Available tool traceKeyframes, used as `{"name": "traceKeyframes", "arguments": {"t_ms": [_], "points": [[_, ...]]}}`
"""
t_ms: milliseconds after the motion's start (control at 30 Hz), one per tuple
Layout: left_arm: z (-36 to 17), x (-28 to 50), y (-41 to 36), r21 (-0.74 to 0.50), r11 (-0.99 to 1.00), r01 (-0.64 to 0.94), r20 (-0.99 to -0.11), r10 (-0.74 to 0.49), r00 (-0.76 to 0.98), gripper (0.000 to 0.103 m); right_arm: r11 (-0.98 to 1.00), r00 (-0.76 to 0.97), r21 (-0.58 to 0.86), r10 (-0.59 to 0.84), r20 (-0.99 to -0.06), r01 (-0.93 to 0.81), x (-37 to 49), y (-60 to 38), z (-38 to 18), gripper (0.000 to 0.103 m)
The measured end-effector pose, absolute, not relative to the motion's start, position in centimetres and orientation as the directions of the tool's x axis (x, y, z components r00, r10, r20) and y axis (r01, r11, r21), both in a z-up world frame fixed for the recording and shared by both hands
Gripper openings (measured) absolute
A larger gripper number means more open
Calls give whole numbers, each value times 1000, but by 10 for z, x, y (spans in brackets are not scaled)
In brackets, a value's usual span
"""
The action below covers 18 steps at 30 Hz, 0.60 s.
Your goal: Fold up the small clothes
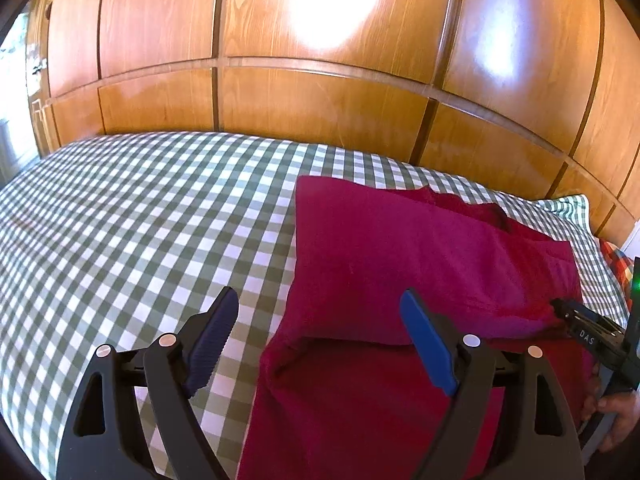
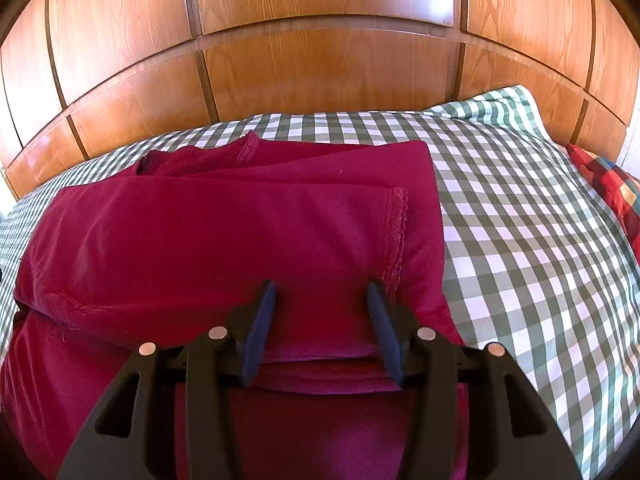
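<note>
A magenta garment (image 1: pixel 400 248) lies partly folded on the green-and-white checked bedspread (image 1: pixel 140 220). In the right wrist view its hemmed sleeve (image 2: pixel 396 232) is laid across the body and the collar (image 2: pixel 192 160) shows at the far side. My left gripper (image 1: pixel 319 299) stands wide open over the garment's left edge, one finger above the bedspread and one above the cloth, holding nothing. My right gripper (image 2: pixel 322 286) hovers low over the garment's near right part, jaws half apart and not pinching any cloth. It also shows as the right gripper (image 1: pixel 560 306) at the garment's right edge.
A glossy wooden panelled wall (image 2: pixel 320 60) runs behind the bed. A pillow in the same check (image 2: pixel 500 120) lies at the right, with a red plaid cloth (image 2: pixel 608 184) beyond it. A person's hand (image 1: pixel 616 412) holds the right gripper's handle.
</note>
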<state>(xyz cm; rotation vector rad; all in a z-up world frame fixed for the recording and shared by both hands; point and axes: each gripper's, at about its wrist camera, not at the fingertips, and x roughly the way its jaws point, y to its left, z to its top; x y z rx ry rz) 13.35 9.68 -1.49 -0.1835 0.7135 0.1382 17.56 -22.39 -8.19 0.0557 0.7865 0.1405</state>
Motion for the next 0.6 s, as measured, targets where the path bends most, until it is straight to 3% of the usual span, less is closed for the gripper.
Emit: {"name": "traceKeyframes", "arguments": {"t_ms": [400, 600], "points": [[-13, 152, 100, -110, 985, -135, -681, 24, 732, 82, 988, 698, 116, 155, -699, -104, 175, -224, -82, 48], [-24, 185, 139, -317, 941, -119, -716, -155, 681, 82, 986, 700, 129, 165, -695, -104, 175, -225, -83, 48]]}}
